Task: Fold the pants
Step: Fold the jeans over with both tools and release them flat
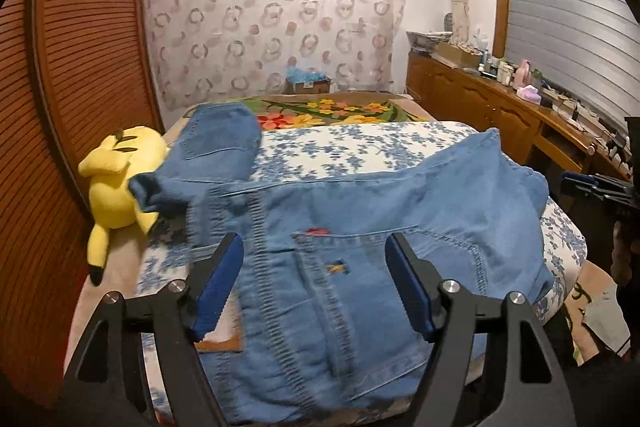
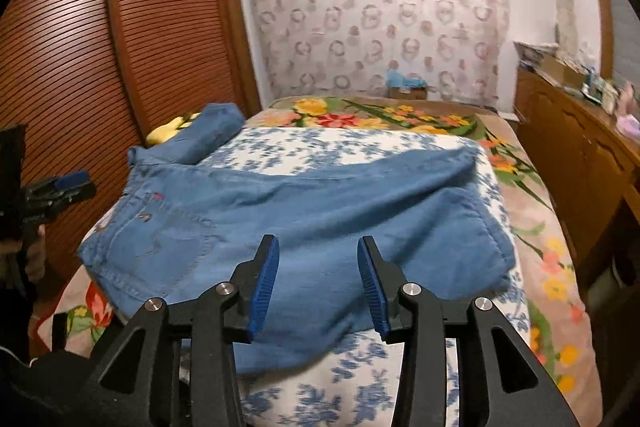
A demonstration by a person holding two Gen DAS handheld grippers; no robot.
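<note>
Blue denim pants lie across a bed, waist end with back pocket near me in the left wrist view, one leg running to the right and a folded leg end at the far left. The pants also show in the right wrist view. My left gripper is open and empty just above the pocket area. My right gripper is open and empty above the leg part. Each gripper shows at the other view's edge: the right one, the left one.
A blue-and-white flowered cloth covers the bed over a bright floral blanket. A yellow plush toy lies at the bed's left edge. A slatted wooden wardrobe stands left; a cluttered wooden dresser stands right.
</note>
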